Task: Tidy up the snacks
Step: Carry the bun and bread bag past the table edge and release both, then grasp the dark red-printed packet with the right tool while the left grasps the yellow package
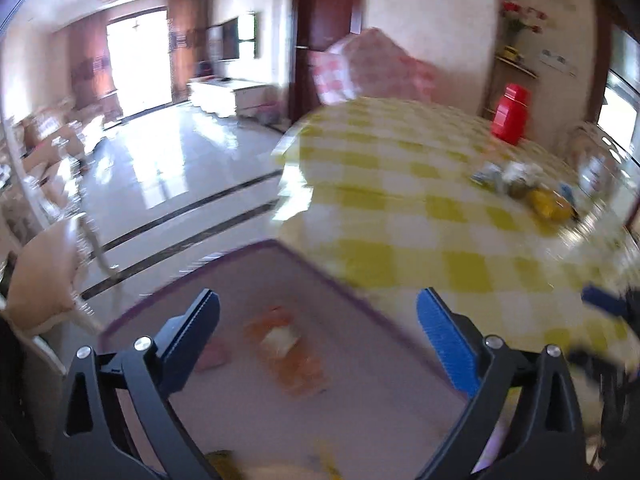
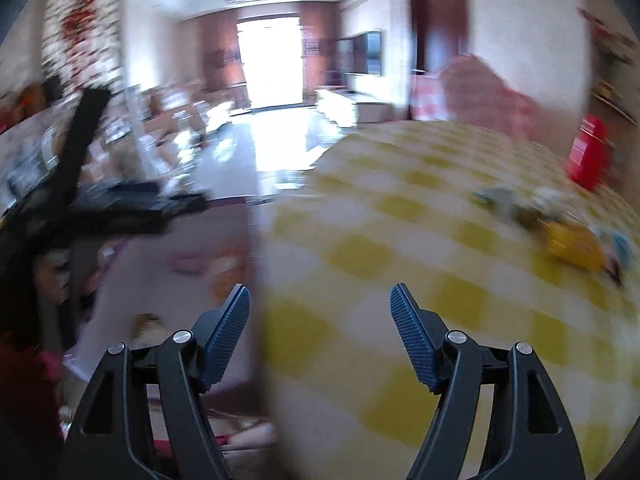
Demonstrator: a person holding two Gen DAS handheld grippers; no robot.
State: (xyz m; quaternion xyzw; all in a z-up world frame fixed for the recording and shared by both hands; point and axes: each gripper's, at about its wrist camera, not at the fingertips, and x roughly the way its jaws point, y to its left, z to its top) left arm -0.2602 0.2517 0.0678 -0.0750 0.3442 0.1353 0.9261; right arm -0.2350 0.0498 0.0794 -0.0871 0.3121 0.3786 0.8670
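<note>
My left gripper [image 1: 318,324] is open and empty above a pale purple-rimmed bin [image 1: 280,248] at the table's near left edge. An orange snack packet [image 1: 286,348] and a pink packet [image 1: 214,354] lie inside it. A pile of loose snacks [image 1: 532,190], with a yellow packet, lies far right on the yellow checked table [image 1: 400,200]. My right gripper [image 2: 320,304] is open and empty over the table's edge, with the bin [image 2: 208,240] to its left. The snack pile shows far right in the right wrist view [image 2: 568,236]. Both views are blurred.
A red container [image 1: 510,114] stands at the back right of the table, also seen in the right wrist view [image 2: 588,156]. A pink-covered chair [image 1: 372,68] stands behind the table. A beige chair [image 1: 48,276] stands at left. Shiny floor [image 1: 168,168] stretches beyond.
</note>
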